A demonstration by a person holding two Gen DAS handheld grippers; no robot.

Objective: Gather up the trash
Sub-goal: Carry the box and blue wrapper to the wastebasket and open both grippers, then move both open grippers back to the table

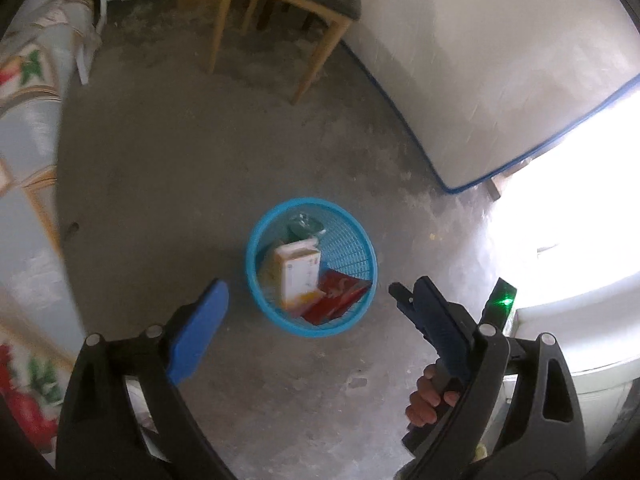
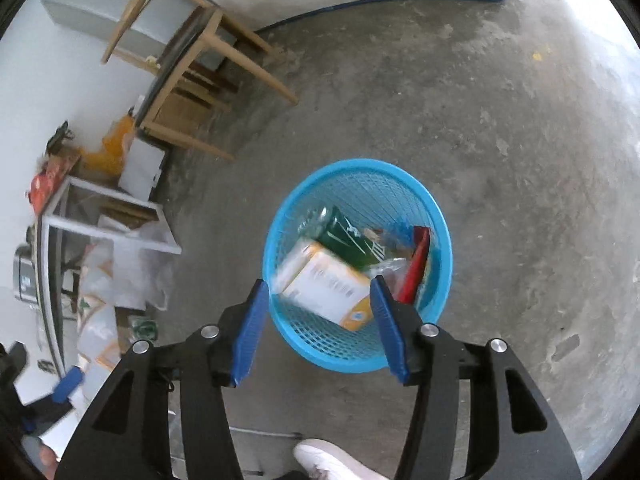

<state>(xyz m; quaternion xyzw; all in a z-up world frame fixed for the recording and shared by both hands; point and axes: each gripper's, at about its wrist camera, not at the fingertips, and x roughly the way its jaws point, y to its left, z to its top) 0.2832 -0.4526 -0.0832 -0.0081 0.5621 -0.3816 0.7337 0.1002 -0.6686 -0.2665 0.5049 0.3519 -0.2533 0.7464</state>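
Observation:
A blue mesh basket (image 1: pixel 250 256) (image 2: pixel 360 166) stands on the concrete floor. It holds a white-and-orange carton (image 1: pixel 298 276) (image 2: pixel 324 284), a red packet (image 1: pixel 336 300) (image 2: pixel 418 264) and a green carton (image 2: pixel 344 236). My left gripper (image 1: pixel 320 284) hangs above the basket's near side, its jaws wide apart and empty. My right gripper (image 2: pixel 319 282) is over the basket with its jaws apart. The white-and-orange carton lies below and between its blue pads, untouched. A hand (image 1: pixel 426 400) grips a handle at the right in the left wrist view. One blue pad (image 2: pixel 68 384) of my left gripper shows at lower left.
A wooden chair (image 1: pixel 280 0) (image 2: pixel 192 72) stands beyond the basket. A white mattress with blue piping (image 1: pixel 480 80) leans at the right. Patterned cloth (image 1: pixel 24 120) hangs at the left. A white frame with plastic bags (image 2: pixel 112 216) is left of the basket. A white shoe (image 2: pixel 332 460) is near.

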